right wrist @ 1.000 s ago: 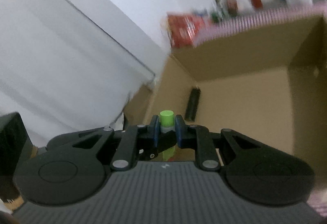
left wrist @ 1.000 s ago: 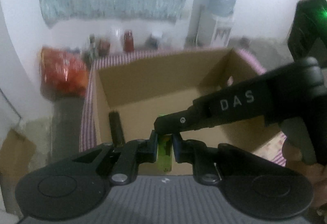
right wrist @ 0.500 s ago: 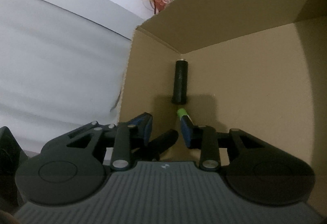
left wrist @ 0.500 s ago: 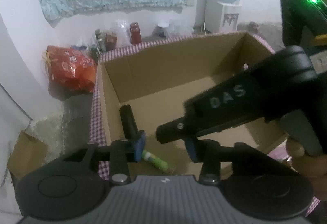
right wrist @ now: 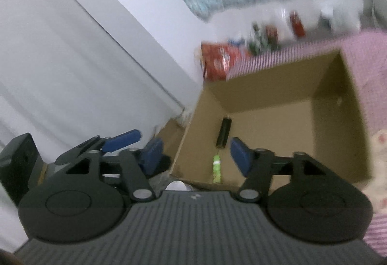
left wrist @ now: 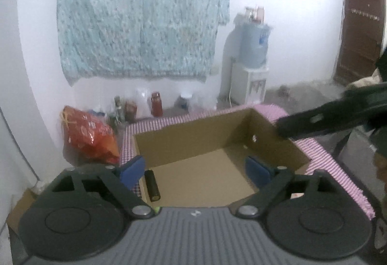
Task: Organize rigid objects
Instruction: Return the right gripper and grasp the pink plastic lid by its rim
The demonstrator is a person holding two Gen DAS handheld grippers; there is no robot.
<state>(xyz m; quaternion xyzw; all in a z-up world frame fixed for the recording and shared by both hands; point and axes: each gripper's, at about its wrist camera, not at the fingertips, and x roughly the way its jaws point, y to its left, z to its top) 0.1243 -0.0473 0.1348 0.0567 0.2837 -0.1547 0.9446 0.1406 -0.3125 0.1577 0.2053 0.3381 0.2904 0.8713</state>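
Note:
An open cardboard box (left wrist: 193,134) stands on a pink checked cloth (left wrist: 321,151). On its floor by the left wall lie a black cylinder (left wrist: 152,185) and, nearer me, a green tube (right wrist: 217,168). The tube shows in the left wrist view only as a green sliver. My left gripper (left wrist: 195,170) hovers above the box's near edge, its jaws opening with nothing between them. My right gripper (right wrist: 196,156) is also above the near left corner, jaws opening and holding nothing. The box (right wrist: 266,86) and black cylinder (right wrist: 223,133) lie below it. The right gripper's black finger (left wrist: 326,119) crosses the right side.
A red bag (left wrist: 89,139) and several jars (left wrist: 156,107) sit beyond the box on the left. A water dispenser (left wrist: 251,66) stands by the back wall under a hanging cloth (left wrist: 142,13). A brown door (left wrist: 358,35) is at far right. A white wall panel (right wrist: 72,71) is to the left.
Both grippers were shut on the green tube; both have opened, and the tube now lies on the box floor by the black cylinder. Both grippers have pulled back and risen.

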